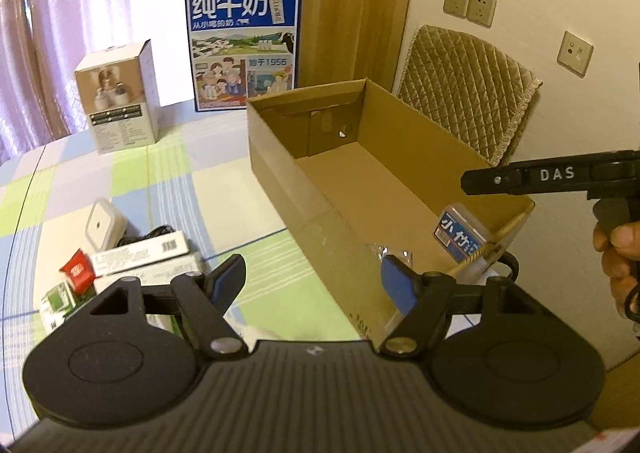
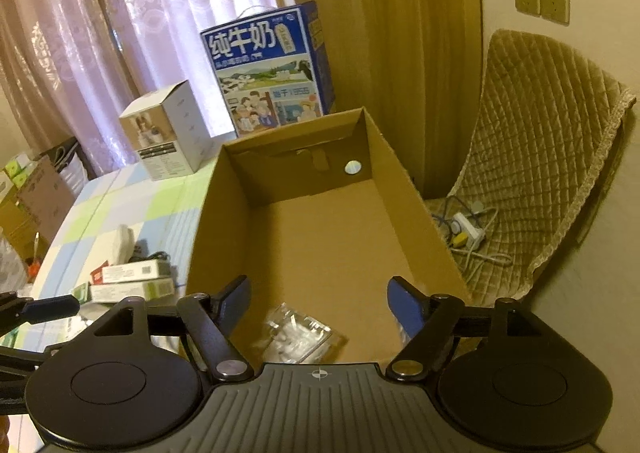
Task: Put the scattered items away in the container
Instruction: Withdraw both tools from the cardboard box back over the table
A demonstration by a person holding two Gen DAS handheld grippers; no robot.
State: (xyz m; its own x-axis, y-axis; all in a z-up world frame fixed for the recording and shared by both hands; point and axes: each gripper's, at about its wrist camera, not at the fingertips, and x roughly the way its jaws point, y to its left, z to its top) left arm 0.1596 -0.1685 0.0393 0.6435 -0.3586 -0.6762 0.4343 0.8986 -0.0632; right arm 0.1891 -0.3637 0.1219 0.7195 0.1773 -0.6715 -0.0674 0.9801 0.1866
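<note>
We see the open cardboard box (image 2: 320, 237) near the table's right edge, its floor mostly bare. Our right gripper (image 2: 320, 305) hangs released above a clear plastic packet (image 2: 298, 335) lying inside. Our left gripper (image 1: 312, 285), spread and empty, straddles the box's near wall; small boxes (image 1: 140, 257) lie scattered left.

Soft curtained daylight – warm cast, fisheye-bent edges, slight blur.

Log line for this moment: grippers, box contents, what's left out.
left gripper: open, empty | right gripper: open, empty | box: clear packet, blue-label case | on table: cartons
</note>
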